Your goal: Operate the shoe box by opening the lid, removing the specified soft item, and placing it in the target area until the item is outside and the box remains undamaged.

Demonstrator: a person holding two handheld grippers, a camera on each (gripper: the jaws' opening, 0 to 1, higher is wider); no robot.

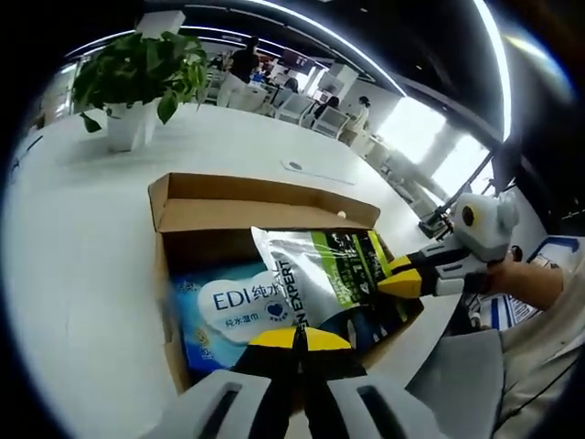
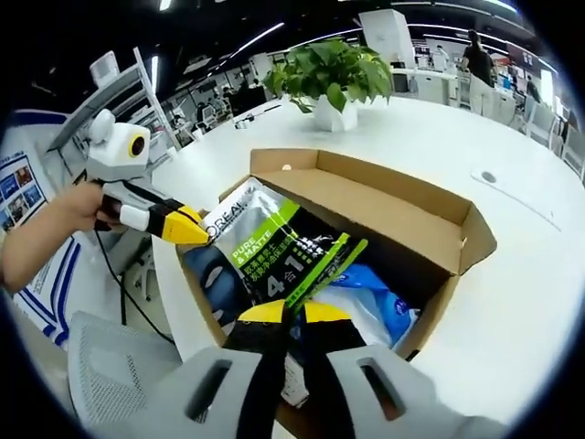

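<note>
Lid's open, and both grippers, the left gripper [image 1: 297, 340] and the right gripper [image 2: 294, 315], pinch the silver-green pouch [image 1: 322, 274] half-raised over the shoe box [image 1: 265, 203]; next, lift it clear without snagging cardboard.

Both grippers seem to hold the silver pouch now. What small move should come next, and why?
Probably lift the silver pouch straight up out of the open shoe box. The left gripper and right gripper each pinch an end, and its lower end lies over the blue wipes pack.
</note>
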